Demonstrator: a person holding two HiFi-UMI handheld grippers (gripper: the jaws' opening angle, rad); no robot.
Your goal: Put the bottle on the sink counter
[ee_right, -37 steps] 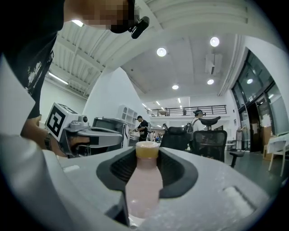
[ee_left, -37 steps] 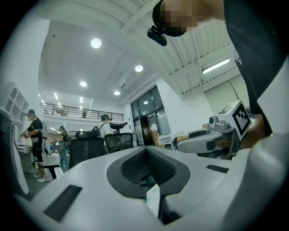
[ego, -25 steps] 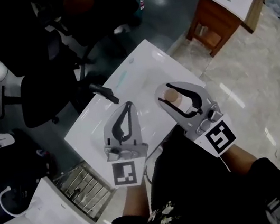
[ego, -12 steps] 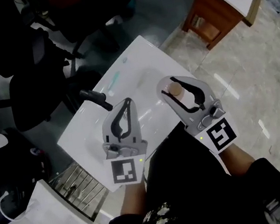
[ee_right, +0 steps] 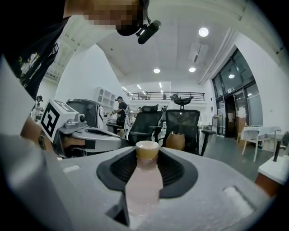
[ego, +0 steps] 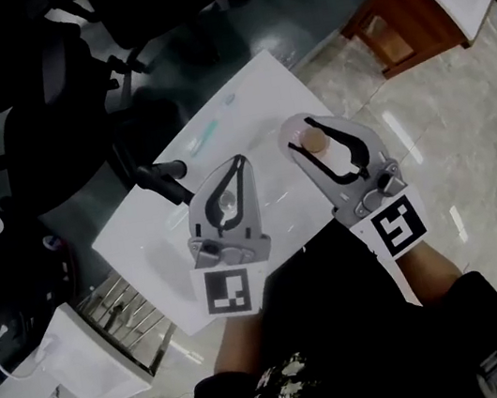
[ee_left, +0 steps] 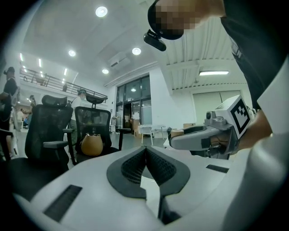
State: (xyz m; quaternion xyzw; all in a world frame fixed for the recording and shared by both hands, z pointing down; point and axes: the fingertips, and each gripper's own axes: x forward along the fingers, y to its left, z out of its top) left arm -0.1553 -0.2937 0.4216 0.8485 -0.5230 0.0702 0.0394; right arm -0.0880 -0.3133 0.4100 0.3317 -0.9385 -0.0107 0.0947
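White sink surface (ego: 246, 103) lies below; right tongs (ego: 306, 131) grip the pale pink plastic bottle with tan cap (ee_right: 144, 180) over it, left tongs (ego: 238, 163) closed empty; carry step, next: lower upright onto flat rim, release.

The bottle (ee_right: 143, 180) is small, with a pale pink body and a tan cap. It lies lengthwise in the right tool (ego: 301, 127), cap towards the jaw tips, gripped on both sides by the pads. In the head view it sits over the white, glossy worktop (ego: 247, 108), near its right edge.
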